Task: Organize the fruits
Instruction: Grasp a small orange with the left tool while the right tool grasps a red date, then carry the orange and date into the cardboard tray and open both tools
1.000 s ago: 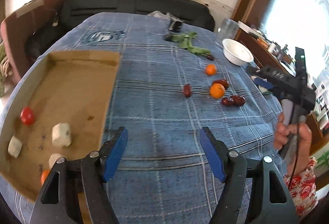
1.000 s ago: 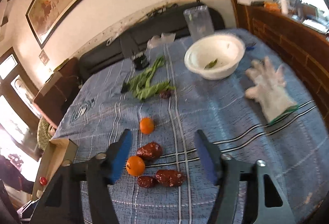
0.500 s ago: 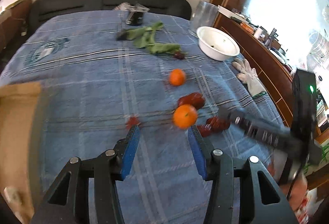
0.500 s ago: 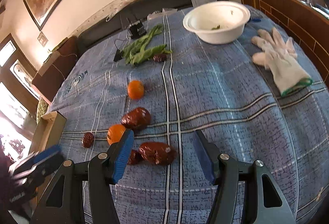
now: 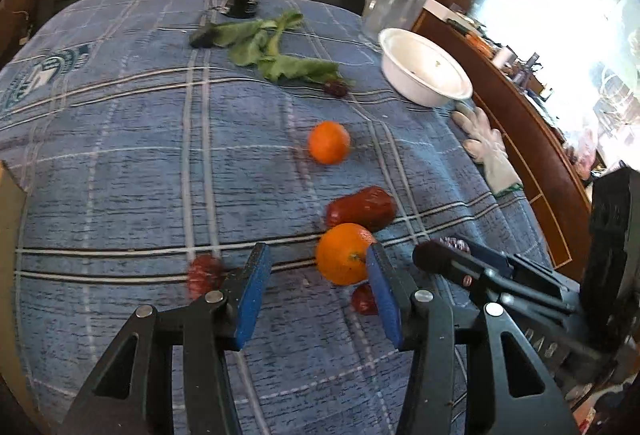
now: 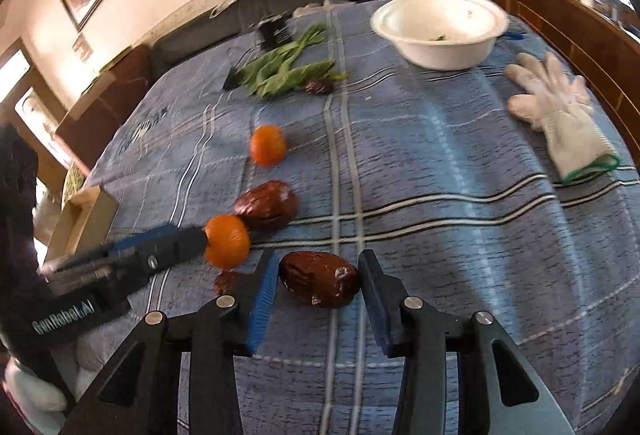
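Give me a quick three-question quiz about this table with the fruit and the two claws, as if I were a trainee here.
1. True or false: the right claw is already shut tight on the date between its pads.
2. Which fruit does the left claw have partly between its pads? A) the nearer orange B) the farther orange C) the dark fruit by the greens
3. Fill in: the white glove lies on the blue cloth near the white ____.

Key: 1 false, the pads are open on either side of it. 2 A. 3 bowl.
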{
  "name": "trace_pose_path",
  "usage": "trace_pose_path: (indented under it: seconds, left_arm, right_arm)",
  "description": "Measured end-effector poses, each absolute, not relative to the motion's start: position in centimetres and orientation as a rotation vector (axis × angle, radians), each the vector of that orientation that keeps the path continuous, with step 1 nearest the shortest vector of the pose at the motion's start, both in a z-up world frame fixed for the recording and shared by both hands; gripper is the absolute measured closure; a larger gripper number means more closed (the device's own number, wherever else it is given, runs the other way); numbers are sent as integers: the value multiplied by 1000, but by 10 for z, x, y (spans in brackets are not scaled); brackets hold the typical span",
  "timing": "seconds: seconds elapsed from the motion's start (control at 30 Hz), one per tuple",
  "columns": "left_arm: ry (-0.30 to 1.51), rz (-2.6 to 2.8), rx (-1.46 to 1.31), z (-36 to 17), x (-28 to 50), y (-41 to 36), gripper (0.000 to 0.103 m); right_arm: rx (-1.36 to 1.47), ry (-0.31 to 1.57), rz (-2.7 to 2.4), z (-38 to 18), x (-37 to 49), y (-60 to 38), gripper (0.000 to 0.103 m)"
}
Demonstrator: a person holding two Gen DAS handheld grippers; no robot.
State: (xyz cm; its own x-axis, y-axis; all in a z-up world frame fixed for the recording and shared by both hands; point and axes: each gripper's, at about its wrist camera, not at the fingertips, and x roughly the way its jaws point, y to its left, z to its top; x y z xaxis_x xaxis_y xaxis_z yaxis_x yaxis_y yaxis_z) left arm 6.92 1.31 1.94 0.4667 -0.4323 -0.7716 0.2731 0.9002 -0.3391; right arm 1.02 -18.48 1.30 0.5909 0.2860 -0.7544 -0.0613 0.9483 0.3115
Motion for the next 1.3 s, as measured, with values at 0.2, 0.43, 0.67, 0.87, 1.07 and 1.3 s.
trace_pose_path:
  seconds: [0.2, 0.43, 0.67, 0.87, 1.07, 1.3]
  left_arm:
    - [995, -468, -124, 15, 71, -7, 55]
    - [969, -462, -87, 19, 62, -16, 74]
    - [905, -440, -227, 55, 26, 30, 73]
    - [836, -280, -376, 83, -25, 129, 73]
    - [780, 2, -410, 87, -72, 237, 73]
    - [790, 159, -481, 70, -89, 308, 73]
  right_arm:
    - [299, 922, 176, 11, 13, -196, 58]
    - [287, 891, 156, 16, 13, -197, 58]
    - [283, 852, 178, 22, 7, -195, 58]
    - [242, 832, 229, 25, 1, -173, 58]
    - [169, 806, 279, 33, -8, -138, 58]
    - [81, 781, 449, 77, -21, -49, 58]
